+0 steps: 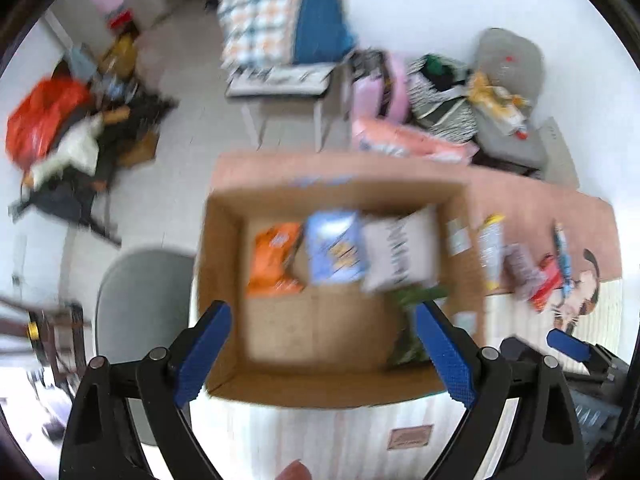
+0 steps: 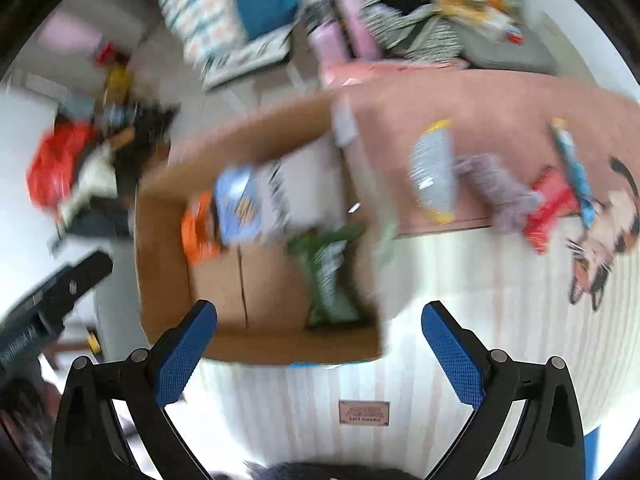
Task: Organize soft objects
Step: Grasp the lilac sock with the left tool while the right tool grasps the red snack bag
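Observation:
An open cardboard box (image 1: 224, 264) (image 2: 160, 248) sits on the bed. Inside lie an orange packet (image 1: 274, 260) (image 2: 198, 228), a blue packet (image 1: 336, 248) (image 2: 238, 204), a white packet (image 1: 400, 252) (image 2: 296, 188) and a green packet (image 1: 408, 320) (image 2: 328, 276). To the right on the pink cover lie a silver-yellow packet (image 1: 490, 252) (image 2: 434, 172), a grey soft piece (image 1: 522, 272) (image 2: 500, 192), a red packet (image 1: 546, 284) (image 2: 554, 208) and a blue strip (image 2: 574, 168). My left gripper (image 1: 324, 356) is open and empty above the box. My right gripper (image 2: 320, 356) is open and empty above the box's near edge.
A grey chair (image 1: 144, 304) stands left of the bed. A table (image 1: 280, 80) with a checked pillow and piles of clothes and bags (image 1: 60, 128) fill the floor beyond. More soft things (image 1: 452, 92) are heaped at the far side of the bed. Both views are blurred.

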A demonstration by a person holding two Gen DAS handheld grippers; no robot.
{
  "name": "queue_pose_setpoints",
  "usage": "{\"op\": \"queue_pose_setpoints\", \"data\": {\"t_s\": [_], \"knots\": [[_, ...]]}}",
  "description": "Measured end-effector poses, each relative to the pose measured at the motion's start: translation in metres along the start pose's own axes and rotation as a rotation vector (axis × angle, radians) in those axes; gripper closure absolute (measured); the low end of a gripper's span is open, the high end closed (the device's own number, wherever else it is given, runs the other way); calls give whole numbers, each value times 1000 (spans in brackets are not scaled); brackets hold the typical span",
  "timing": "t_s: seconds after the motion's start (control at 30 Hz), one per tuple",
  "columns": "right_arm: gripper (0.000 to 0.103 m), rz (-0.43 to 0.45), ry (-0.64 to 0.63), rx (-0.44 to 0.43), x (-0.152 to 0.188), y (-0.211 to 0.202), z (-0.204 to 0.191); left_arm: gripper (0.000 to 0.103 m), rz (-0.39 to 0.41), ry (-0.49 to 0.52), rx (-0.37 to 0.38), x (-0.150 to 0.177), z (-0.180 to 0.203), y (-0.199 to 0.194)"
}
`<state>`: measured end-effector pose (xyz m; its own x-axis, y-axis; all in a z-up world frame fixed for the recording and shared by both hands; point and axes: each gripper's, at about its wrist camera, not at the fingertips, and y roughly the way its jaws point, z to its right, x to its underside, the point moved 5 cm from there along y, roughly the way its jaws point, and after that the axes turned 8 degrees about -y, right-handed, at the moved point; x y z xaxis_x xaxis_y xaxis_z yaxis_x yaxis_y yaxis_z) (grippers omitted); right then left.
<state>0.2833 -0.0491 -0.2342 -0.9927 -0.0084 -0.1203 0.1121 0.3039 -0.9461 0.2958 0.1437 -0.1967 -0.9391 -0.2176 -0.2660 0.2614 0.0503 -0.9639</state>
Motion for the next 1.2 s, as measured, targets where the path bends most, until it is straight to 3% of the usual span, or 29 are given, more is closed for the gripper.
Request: {"op": "queue_pose_setpoints", "data": {"t_s": [0.07, 0.2, 0.27, 0.33, 0.4, 0.47, 0.67, 0.8, 0.87, 1.03, 1.2], "knots": [[0, 45, 80, -6, -11, -21, 39, 9, 14, 45, 9, -11, 34, -6], [0, 103, 241, 44, -29, -37, 126, 9, -76, 144, 42, -25, 120, 20], [0, 74, 340, 50, -35, -21, 178, 9, -159, 170, 65, -27, 161, 49], [10, 19, 431, 40, -40, 6, 224, 10, -263, 167, 88, -26, 199, 84], [20, -38, 497, 28, -42, 34, 257, 15, -363, 147, 116, -25, 228, 119], [23, -73, 536, 15, -43, 56, 279, 20, -438, 120, 119, -21, 246, 147], [27, -125, 578, 14, -46, 107, 313, 21, -587, 74, 117, -5, 284, 207], [42, -170, 525, 74, -43, 125, 322, 21, -648, 54, 109, 6, 297, 231], [44, -180, 465, 90, -41, 124, 322, 21, -677, 48, 108, 13, 304, 242], [47, -236, 347, 151, -31, 122, 323, 21, -706, 96, 54, 29, 320, 264], [47, -246, 320, 179, -35, 123, 324, 21, -686, 106, 11, 29, 326, 277]]}}
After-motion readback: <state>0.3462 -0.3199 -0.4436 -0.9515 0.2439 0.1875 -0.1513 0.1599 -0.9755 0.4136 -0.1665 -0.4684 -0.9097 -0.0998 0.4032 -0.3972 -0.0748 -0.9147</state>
